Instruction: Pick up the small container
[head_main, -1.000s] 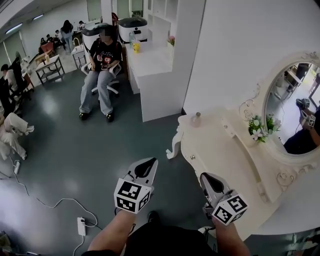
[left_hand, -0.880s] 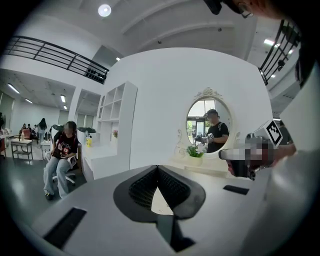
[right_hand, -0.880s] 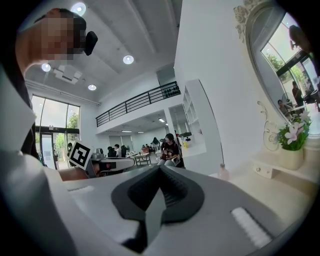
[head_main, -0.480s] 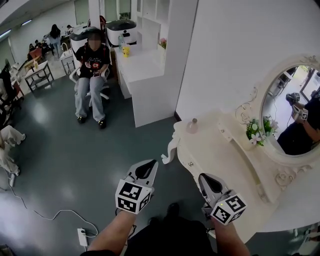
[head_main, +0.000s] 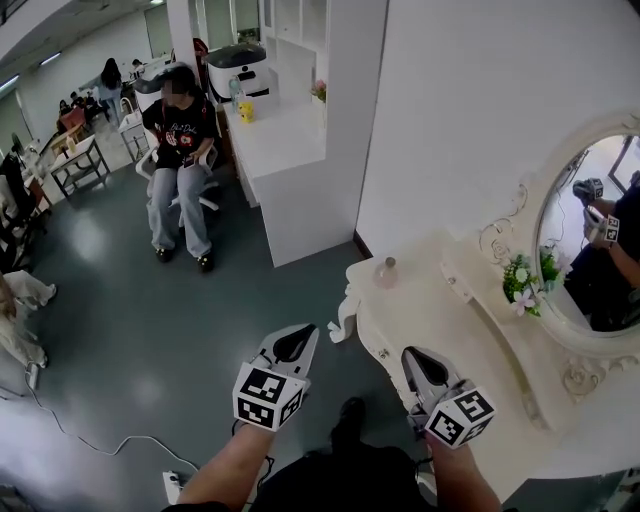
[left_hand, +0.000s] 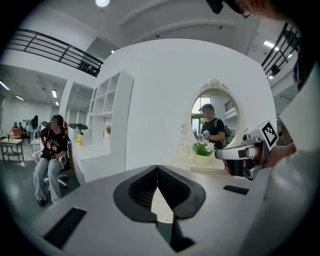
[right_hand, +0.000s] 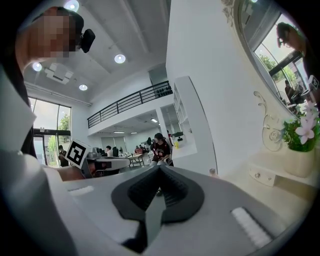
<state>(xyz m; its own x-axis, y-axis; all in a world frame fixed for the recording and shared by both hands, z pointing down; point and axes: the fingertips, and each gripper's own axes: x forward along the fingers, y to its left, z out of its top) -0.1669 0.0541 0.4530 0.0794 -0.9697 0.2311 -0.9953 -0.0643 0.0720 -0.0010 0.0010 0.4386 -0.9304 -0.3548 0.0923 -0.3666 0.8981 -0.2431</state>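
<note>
The small container (head_main: 386, 271) is a pale pinkish bottle with a round cap, upright near the far left corner of the white dressing table (head_main: 440, 320). In the right gripper view the small container (right_hand: 213, 172) is tiny, just right of the jaws. My left gripper (head_main: 297, 335) hangs over the grey floor, left of the table, shut and empty. Over the table's near edge my right gripper (head_main: 418, 358) is also shut with nothing in it, well short of the bottle. Each gripper view shows its pads meeting: left gripper (left_hand: 157, 172), right gripper (right_hand: 159, 172).
An oval mirror (head_main: 595, 250) and a flower pot (head_main: 520, 282) stand at the table's back. A white shelf unit with a counter (head_main: 290, 150) rises beyond the table. A person (head_main: 180, 150) sits on a chair on the floor. A power strip (head_main: 172, 485) lies near my feet.
The view has shifted: the dressing table and bottle sit lower in the head view and the seated person has slid up and left. Both grippers stay shut in about the same place.
</note>
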